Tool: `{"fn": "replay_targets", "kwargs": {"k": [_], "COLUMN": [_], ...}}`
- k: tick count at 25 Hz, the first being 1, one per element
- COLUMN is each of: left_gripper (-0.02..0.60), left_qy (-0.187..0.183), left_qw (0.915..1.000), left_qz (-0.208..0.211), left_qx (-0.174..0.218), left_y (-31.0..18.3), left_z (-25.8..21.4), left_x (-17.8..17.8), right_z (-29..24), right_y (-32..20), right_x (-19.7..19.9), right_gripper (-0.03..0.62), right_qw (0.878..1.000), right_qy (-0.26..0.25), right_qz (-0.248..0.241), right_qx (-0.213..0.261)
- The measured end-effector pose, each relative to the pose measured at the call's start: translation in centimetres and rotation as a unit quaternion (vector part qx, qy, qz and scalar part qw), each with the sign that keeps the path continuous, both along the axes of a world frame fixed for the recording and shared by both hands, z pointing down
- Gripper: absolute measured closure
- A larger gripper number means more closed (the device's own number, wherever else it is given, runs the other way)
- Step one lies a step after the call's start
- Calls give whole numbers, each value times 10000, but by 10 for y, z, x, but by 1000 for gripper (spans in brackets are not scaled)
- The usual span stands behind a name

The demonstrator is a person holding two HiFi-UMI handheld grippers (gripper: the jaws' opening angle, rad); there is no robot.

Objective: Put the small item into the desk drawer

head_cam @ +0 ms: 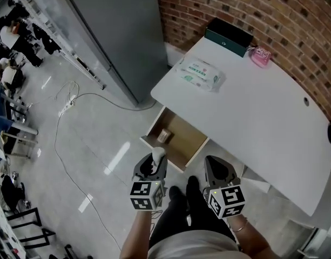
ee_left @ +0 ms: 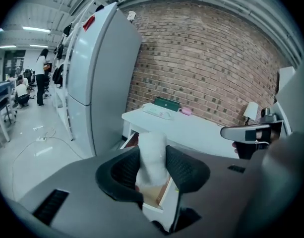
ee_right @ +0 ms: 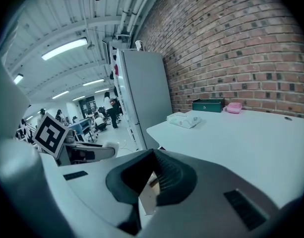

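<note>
White desk (head_cam: 251,107), drawer (head_cam: 188,139) open | left gripper (head_cam: 154,167) pinching small white upright cylinder (ee_left: 152,155) | right gripper (ee_right: 150,178) jaws apart

Desk (head_cam: 262,112) against the wall (head_cam: 284,9), with its drawer (head_cam: 186,138) pulled out at the front left.
On the desk we see a pack of wipes (head_cam: 200,73), with a box (head_cam: 228,35) behind it. A carton (head_cam: 164,136) lies in the drawer. Just before the drawer are the left gripper (head_cam: 156,162), a roll (head_cam: 159,154) between its jaws, and the right gripper (head_cam: 218,172) beside it.
</note>
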State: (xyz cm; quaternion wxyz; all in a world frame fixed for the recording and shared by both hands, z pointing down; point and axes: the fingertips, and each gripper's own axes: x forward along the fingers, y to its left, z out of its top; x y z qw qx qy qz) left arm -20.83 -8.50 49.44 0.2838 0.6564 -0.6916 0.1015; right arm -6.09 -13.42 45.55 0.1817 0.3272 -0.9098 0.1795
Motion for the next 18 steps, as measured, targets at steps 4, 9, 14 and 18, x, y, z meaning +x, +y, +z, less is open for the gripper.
{"fn": "replay_targets", "kwargs": {"k": [4, 9, 14, 18], "left_gripper": [402, 402, 403, 402], "left_qy": [-20, -95, -186, -223], "left_qw": [9995, 9951, 9897, 9840], "left_qz": [303, 873, 1217, 1514], "left_qx": [-124, -463, -727, -916], "left_y": [-19, -45, -68, -78], "left_z": [20, 52, 95, 131], "left_x": [16, 41, 54, 67], "right_z": [11, 28, 57, 80], "right_y": [-7, -10, -3, 5], "right_x": [15, 40, 55, 63], "right_gripper": [586, 586, 586, 586], "right_qw": [9996, 9967, 9932, 9896], "right_qy": [50, 104, 159, 185], "right_qz": [276, 789, 1126, 1389], "right_qx": [-42, -144, -254, -340]}}
